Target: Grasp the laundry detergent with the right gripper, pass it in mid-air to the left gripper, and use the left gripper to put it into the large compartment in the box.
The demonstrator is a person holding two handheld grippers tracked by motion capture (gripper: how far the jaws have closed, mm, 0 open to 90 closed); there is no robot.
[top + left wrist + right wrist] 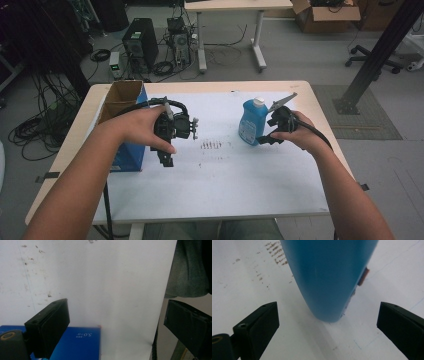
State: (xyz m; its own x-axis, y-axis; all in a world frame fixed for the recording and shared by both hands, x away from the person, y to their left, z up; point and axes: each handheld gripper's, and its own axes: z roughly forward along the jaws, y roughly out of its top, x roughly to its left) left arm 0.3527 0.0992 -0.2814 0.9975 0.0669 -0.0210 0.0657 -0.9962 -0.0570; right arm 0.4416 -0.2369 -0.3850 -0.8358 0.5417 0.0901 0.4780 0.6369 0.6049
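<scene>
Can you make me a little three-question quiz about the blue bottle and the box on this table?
1. True or false: the right tool already squeezes the blue bottle.
2. Which tool is nearer the open cardboard box: A) left tool, B) right tool?
3. What colour is the bottle's cap?

Key: 1. False; its jaws stand open, the bottle just ahead. 2. A. 3. White.

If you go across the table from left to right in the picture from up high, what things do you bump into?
Open cardboard box → left gripper → dark speckles on the white table sheet → blue bottle → right gripper.
</scene>
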